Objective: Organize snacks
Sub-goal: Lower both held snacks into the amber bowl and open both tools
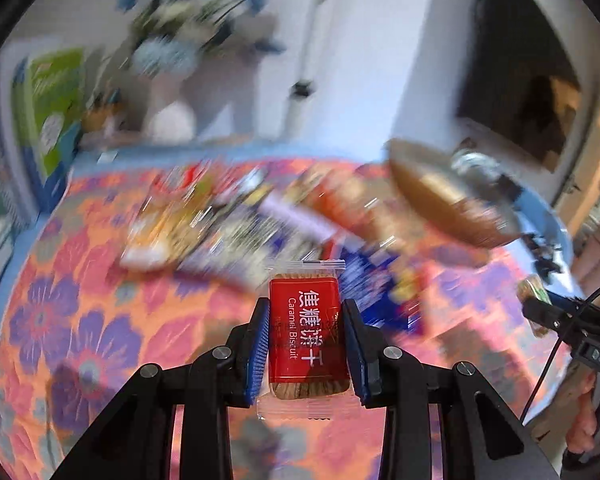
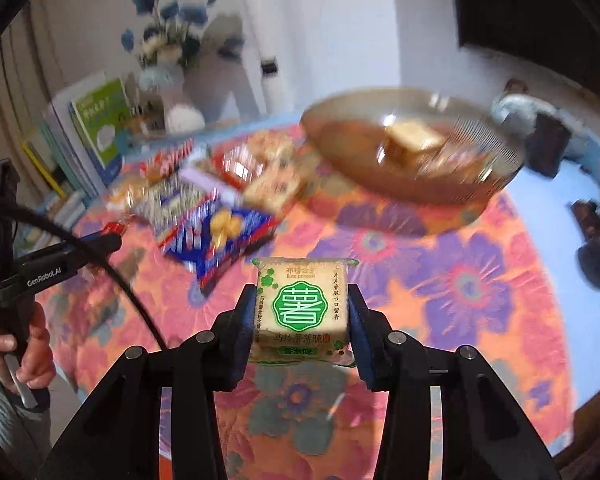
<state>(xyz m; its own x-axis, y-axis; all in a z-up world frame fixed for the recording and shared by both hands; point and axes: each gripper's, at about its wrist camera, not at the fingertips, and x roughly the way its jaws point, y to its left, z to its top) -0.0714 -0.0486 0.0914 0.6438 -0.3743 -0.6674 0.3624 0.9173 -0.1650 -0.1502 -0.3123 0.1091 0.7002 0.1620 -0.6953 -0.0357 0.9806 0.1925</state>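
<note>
Left gripper: the left gripper pinches a red plastic-wrapped caramel biscuit packet between its blue pads, lifted clear of the flowered orange, pink and purple tablecloth.
Right gripper: the right gripper clamps a cream square potato-crisp packet with a green seal on both sides, also held above the cloth.
Bowl: a wide brown transparent glass bowl stands beyond the right gripper, one pale packet already inside.
Pile: the loose heap of mixed snack packets lies left of the bowl, blurred.
Step in hand: likely carrying both packets to the bowl.
How to do it well: keep both grips firm, bring each packet over the rim before releasing, go one at a time so the grippers stay apart, and let go low so nothing bounces out.
</note>
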